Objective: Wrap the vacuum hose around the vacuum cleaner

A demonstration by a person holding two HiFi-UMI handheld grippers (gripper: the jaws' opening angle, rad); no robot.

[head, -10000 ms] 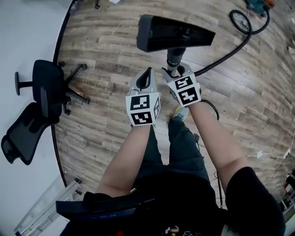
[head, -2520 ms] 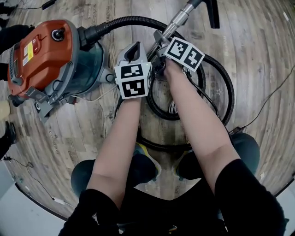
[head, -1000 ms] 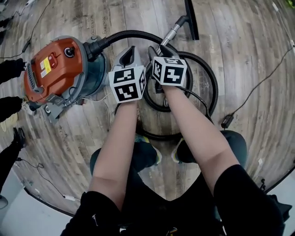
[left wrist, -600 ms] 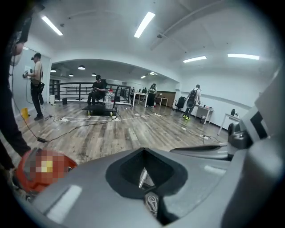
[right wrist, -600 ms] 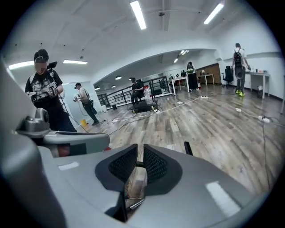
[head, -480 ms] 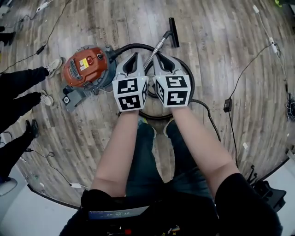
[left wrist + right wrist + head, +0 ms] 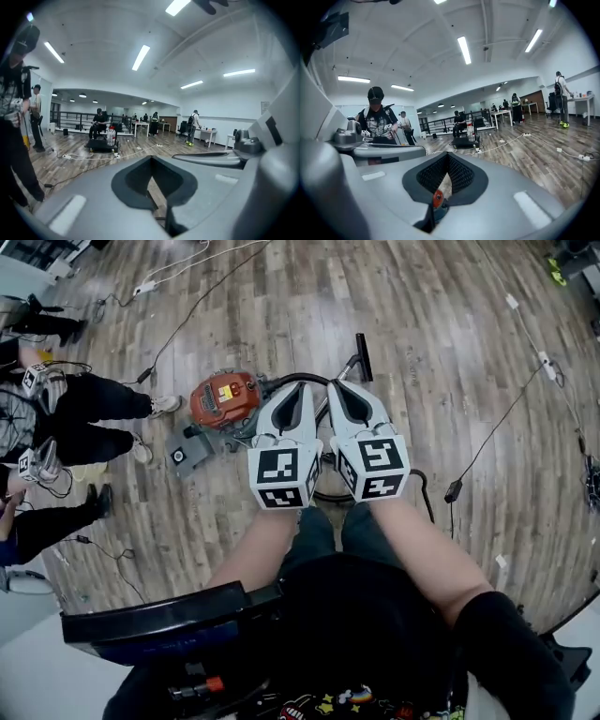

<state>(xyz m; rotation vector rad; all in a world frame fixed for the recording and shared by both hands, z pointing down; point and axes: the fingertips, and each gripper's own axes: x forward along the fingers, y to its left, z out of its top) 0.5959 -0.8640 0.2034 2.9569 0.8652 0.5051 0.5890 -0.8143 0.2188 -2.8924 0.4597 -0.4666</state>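
While the vacuum cleaner point(image 7: 223, 401) sits on the floor point(image 7: 431, 343) with its hose point(image 7: 286, 380) looped beside it, left gripper point(image 7: 302, 385) and right gripper point(image 7: 338, 385) are held above, fingers closed together, nothing gripped.

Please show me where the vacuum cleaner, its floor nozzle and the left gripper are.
vacuum cleaner point(image 7: 223, 399), head view, on its orange top.
floor nozzle point(image 7: 362, 343), head view, on the black bar's middle.
left gripper point(image 7: 302, 386), head view, at its closed jaw tips.
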